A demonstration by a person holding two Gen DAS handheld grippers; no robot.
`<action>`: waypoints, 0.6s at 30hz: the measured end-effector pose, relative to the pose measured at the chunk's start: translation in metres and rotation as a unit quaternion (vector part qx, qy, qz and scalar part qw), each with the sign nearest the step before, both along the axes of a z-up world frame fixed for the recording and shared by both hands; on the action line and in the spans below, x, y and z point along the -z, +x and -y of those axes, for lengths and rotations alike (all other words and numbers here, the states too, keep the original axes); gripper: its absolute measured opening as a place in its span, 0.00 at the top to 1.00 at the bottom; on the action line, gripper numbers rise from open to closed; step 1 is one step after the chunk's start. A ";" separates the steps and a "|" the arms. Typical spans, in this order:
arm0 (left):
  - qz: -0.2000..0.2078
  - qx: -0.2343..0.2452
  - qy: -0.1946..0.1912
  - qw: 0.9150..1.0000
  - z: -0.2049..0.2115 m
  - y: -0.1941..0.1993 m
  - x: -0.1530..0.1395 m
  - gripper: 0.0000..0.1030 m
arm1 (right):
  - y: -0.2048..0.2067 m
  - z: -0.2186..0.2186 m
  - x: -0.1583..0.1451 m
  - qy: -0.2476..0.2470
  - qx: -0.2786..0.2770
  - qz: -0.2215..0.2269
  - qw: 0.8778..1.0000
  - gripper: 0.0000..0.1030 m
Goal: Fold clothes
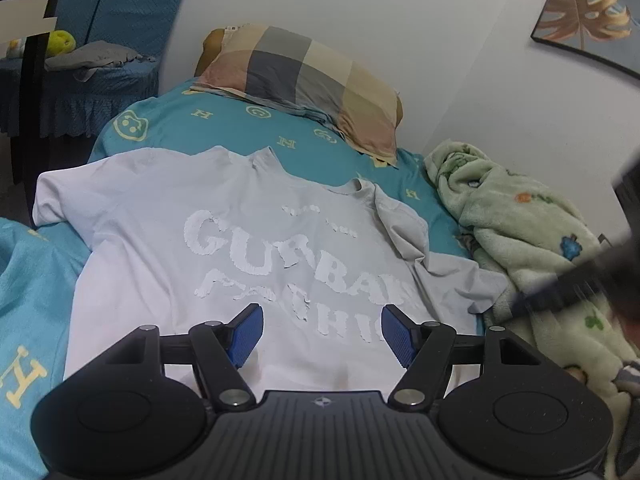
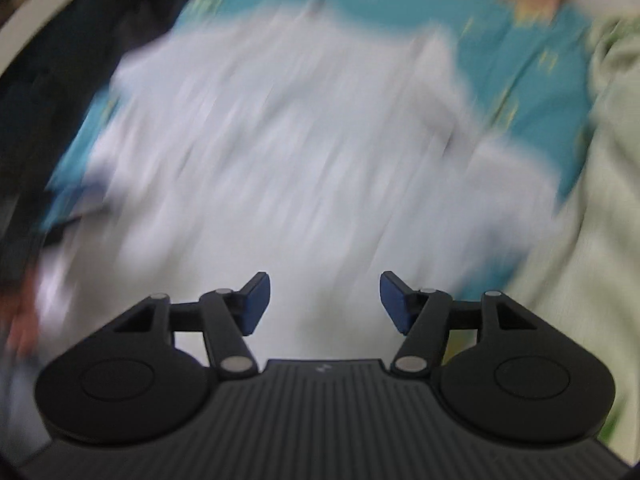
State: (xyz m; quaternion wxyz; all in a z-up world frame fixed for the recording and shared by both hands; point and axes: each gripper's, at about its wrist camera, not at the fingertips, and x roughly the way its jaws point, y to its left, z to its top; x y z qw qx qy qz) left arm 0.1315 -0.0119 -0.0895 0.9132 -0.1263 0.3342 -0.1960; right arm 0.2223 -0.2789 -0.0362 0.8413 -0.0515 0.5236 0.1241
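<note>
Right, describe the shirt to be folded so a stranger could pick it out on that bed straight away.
Start at the bed with the teal sheet and the checked pillow at its head by the wall. Below the pillow, spread flat across the sheet, lies the pale T-shirt, directly ahead of the open left hand-held gripper. Unlike the crumpled green fleece blanket beside it, it is smooth and carries large white raised lettering.
</note>
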 end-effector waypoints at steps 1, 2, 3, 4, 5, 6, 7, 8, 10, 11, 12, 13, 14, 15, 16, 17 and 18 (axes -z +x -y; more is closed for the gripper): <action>0.001 0.002 0.004 1.000 0.002 0.003 0.002 0.34 | 0.019 0.005 0.000 -0.001 0.020 0.038 0.999 0.39; 0.001 0.000 0.006 1.000 0.002 0.005 0.004 0.34 | 0.042 0.013 0.005 -0.001 0.046 0.066 0.997 0.39; 0.000 -0.001 0.008 1.000 0.001 0.008 0.006 0.34 | 0.062 0.017 0.010 0.008 0.065 0.087 0.994 0.39; 0.000 -0.003 0.010 1.000 0.001 0.011 0.008 0.34 | 0.082 0.021 0.016 0.017 0.084 0.108 0.990 0.39; 0.000 -0.004 0.012 1.000 0.001 0.014 0.010 0.34 | 0.102 0.025 0.022 0.025 0.103 0.129 0.986 0.39; -0.001 -0.006 0.015 1.000 0.001 0.017 0.013 0.34 | 0.120 0.026 0.030 0.036 0.111 0.145 0.983 0.39; -0.001 -0.007 0.017 1.000 0.000 0.020 0.015 0.34 | 0.137 0.028 0.038 0.047 0.119 0.161 0.979 0.39; -0.001 -0.009 0.019 1.000 0.000 0.023 0.017 0.34 | 0.153 0.028 0.049 0.051 0.119 0.171 0.977 0.39; -0.002 -0.011 0.023 1.000 0.000 0.028 0.021 0.34 | 0.183 0.027 0.071 0.045 0.120 0.178 0.976 0.39; -0.002 -0.016 0.022 1.000 -0.002 0.032 0.024 0.34 | 0.195 0.027 0.082 0.035 0.123 0.177 0.976 0.39; -0.002 -0.020 0.021 1.000 -0.004 0.035 0.026 0.34 | 0.206 0.027 0.093 0.025 0.127 0.176 0.976 0.40; -0.005 -0.021 0.020 1.000 -0.005 0.039 0.029 0.34 | 0.216 0.026 0.103 0.009 0.133 0.175 0.976 0.40; -0.009 -0.023 0.022 0.999 -0.007 0.043 0.034 0.34 | 0.220 0.026 0.112 -0.004 0.136 0.177 0.975 0.48; -0.013 -0.024 0.023 0.999 -0.008 0.046 0.038 0.34 | 0.223 0.027 0.118 -0.007 0.136 0.185 0.973 0.67; -0.020 -0.026 0.025 0.999 -0.009 0.050 0.043 0.34 | 0.226 0.029 0.123 -0.011 0.137 0.192 0.972 0.74; -0.028 -0.028 0.022 0.999 -0.010 0.054 0.047 0.34 | 0.228 0.035 0.125 -0.004 0.143 0.199 0.969 0.78; -0.036 -0.029 0.020 0.999 -0.012 0.057 0.051 0.34 | 0.229 0.042 0.126 -0.001 0.156 0.209 0.965 0.79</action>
